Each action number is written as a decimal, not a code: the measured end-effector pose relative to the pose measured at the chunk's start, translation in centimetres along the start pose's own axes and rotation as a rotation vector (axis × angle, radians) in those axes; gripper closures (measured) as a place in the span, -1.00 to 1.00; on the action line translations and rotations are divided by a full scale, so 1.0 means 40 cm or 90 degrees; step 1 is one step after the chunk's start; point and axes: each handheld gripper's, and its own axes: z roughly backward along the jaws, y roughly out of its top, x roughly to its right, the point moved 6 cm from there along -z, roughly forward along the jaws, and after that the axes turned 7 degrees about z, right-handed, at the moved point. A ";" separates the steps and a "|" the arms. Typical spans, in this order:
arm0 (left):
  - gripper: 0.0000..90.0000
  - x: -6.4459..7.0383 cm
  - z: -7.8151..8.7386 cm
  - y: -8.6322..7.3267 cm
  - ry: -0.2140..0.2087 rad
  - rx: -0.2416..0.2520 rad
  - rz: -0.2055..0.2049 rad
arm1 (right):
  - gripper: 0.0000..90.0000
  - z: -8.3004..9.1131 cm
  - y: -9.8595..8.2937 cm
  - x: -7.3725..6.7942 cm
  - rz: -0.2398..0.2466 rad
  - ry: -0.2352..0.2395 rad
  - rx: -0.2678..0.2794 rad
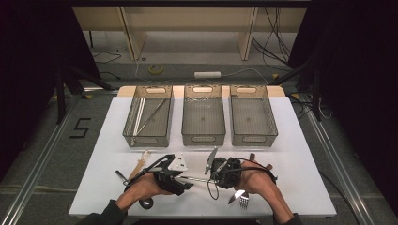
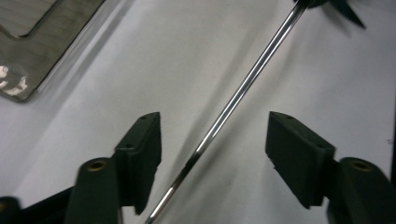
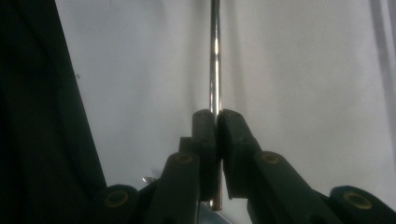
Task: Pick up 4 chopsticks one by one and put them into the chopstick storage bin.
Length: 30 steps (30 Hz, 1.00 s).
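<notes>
White worktop (image 1: pixel 300 154) carries three bins; the right gripper (image 3: pixel 216 116) has its jaws clamped on a thin metal rod (image 3: pixel 215 56), while the left gripper (image 2: pixel 212 140) straddles it, jaws wide apart.

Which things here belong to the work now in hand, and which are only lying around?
In the work:
- thin shiny metal rod, clamped in the right gripper
- left gripper, open, jaws either side of the rod

Lying about:
- silver metal fork
- pale wooden utensil
- three clear plastic bins; left bin holds thin sticks
- yellow tape roll on the floor
</notes>
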 end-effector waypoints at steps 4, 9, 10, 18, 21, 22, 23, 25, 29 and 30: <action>0.04 0.006 -0.018 0.009 -0.010 -0.010 -0.023 | 0.89 0.005 0.003 -0.001 0.010 -0.009 0.000; 0.23 0.012 -0.032 0.011 -0.009 -0.021 -0.048 | 0.89 0.013 0.007 -0.004 0.013 -0.012 0.007; 0.26 0.014 -0.034 0.012 -0.011 -0.020 -0.058 | 0.89 0.013 0.007 -0.003 0.014 -0.013 0.007; 0.67 0.026 -0.031 0.019 -0.010 -0.017 -0.104 | 0.89 0.019 0.004 -0.002 0.022 -0.008 0.010; 0.72 0.031 -0.019 0.024 -0.006 -0.015 -0.132 | 0.89 0.025 0.002 -0.002 0.024 -0.011 0.021; 0.74 0.033 -0.016 0.025 -0.010 -0.014 -0.141 | 0.88 0.028 0.000 -0.001 0.039 -0.012 0.025; 0.75 0.038 -0.011 0.027 -0.014 -0.011 -0.155 | 0.87 0.028 -0.002 0.000 0.037 -0.012 0.030; 0.82 0.051 -0.003 0.031 -0.011 -0.008 -0.178 | 0.80 0.034 -0.013 0.008 0.029 -0.011 0.040; 0.89 0.064 0.015 0.043 0.001 -0.003 -0.183 | 0.33 0.045 -0.028 0.027 -0.015 -0.022 0.055; 0.89 0.062 0.021 0.045 0.005 -0.001 -0.181 | 0.29 0.049 -0.030 0.031 -0.028 -0.033 0.055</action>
